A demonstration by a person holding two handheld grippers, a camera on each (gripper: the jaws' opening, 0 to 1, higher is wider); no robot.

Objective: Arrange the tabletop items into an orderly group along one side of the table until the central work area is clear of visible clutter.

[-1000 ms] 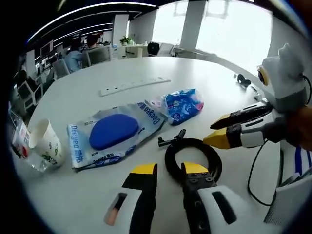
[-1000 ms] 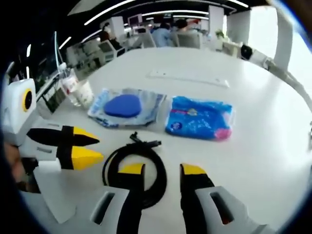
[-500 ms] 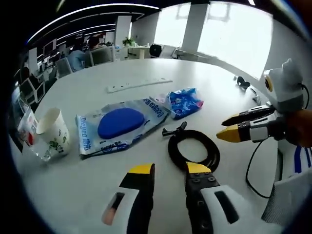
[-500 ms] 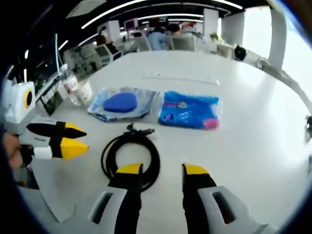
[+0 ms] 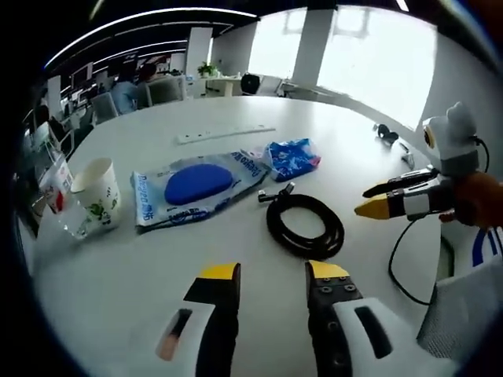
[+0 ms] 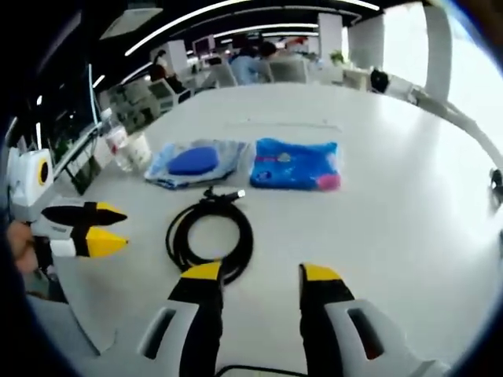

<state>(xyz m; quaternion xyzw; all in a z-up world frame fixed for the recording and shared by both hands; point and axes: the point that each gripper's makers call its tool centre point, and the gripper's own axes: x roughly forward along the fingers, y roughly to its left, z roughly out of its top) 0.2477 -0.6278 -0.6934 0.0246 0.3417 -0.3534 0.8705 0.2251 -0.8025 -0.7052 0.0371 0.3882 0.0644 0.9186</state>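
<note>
A black coiled cable [image 5: 275, 225] [image 6: 172, 239] lies on the white round table [image 5: 330, 118] [image 6: 393, 196]. Behind it rest a clear package holding a blue oval pad [image 5: 196, 188] [image 6: 192, 161] and a blue tissue pack [image 5: 291, 157] [image 6: 295, 163]. My left gripper [image 5: 273, 272] [image 6: 100, 228] hovers open near the cable, with nothing between its jaws. On the cable's other side my right gripper [image 6: 261, 273] [image 5: 374, 200] is also open and holds nothing.
A paper cup [image 5: 98, 192] [image 6: 141, 149] and a clear plastic cup [image 5: 56, 196] stand at the table's edge. A white power strip [image 5: 224, 135] lies farther back. A thin black cord [image 5: 401, 267] loops near my right gripper. Office desks and seated people fill the background.
Both grippers have drawn back from the coiled cable, so it sits farther from each pair of jaws. The table items have not moved.
</note>
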